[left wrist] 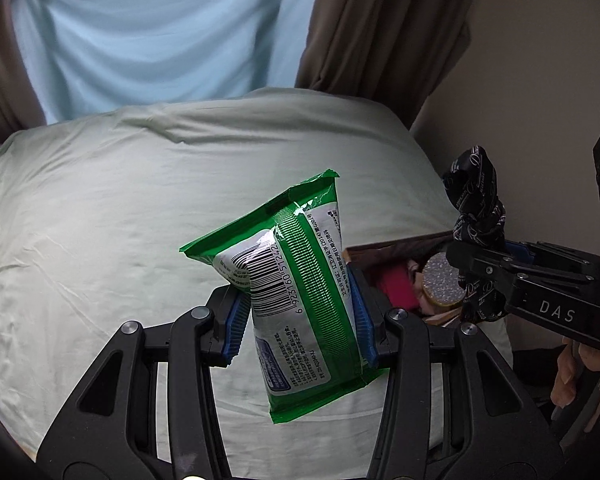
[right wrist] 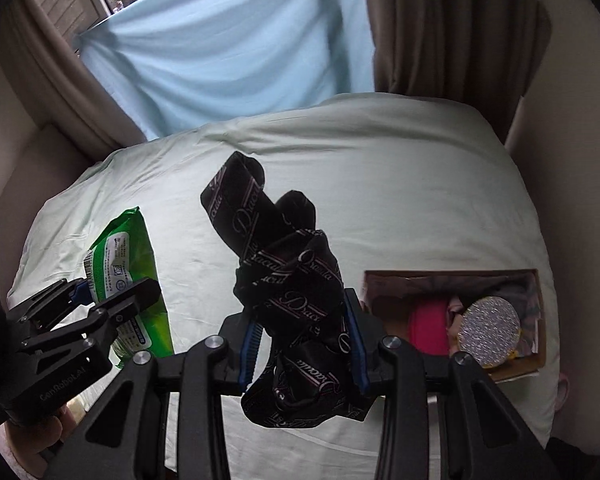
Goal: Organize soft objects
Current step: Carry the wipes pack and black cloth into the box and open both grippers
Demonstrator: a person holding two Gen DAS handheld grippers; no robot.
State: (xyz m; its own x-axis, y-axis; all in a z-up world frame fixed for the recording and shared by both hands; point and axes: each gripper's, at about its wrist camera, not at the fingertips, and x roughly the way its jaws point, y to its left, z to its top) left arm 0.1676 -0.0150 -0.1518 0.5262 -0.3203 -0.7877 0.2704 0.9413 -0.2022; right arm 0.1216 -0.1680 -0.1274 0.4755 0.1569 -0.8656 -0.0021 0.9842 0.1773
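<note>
My left gripper (left wrist: 300,316) is shut on a green wet-wipes pack (left wrist: 296,280), lifted above the pale green bed sheet (left wrist: 100,240); its blue pads (left wrist: 238,320) press both sides of the pack. My right gripper (right wrist: 304,344) is shut on a black cloth with pink lettering (right wrist: 292,280), bunched and knotted, also held in the air. In the left wrist view the black cloth (left wrist: 476,204) and the right gripper (left wrist: 480,276) hang at the right. The right wrist view has the wipes pack (right wrist: 128,264) and the left gripper (right wrist: 96,292) at the left.
An open cardboard box (right wrist: 536,320) lies on the bed at the right, holding a pink item (right wrist: 428,324), a glittery round lid (right wrist: 488,328) and other cloth. Brown curtains (right wrist: 452,24) and a light blue sheet (right wrist: 228,44) hang behind the bed. A wall runs along the right.
</note>
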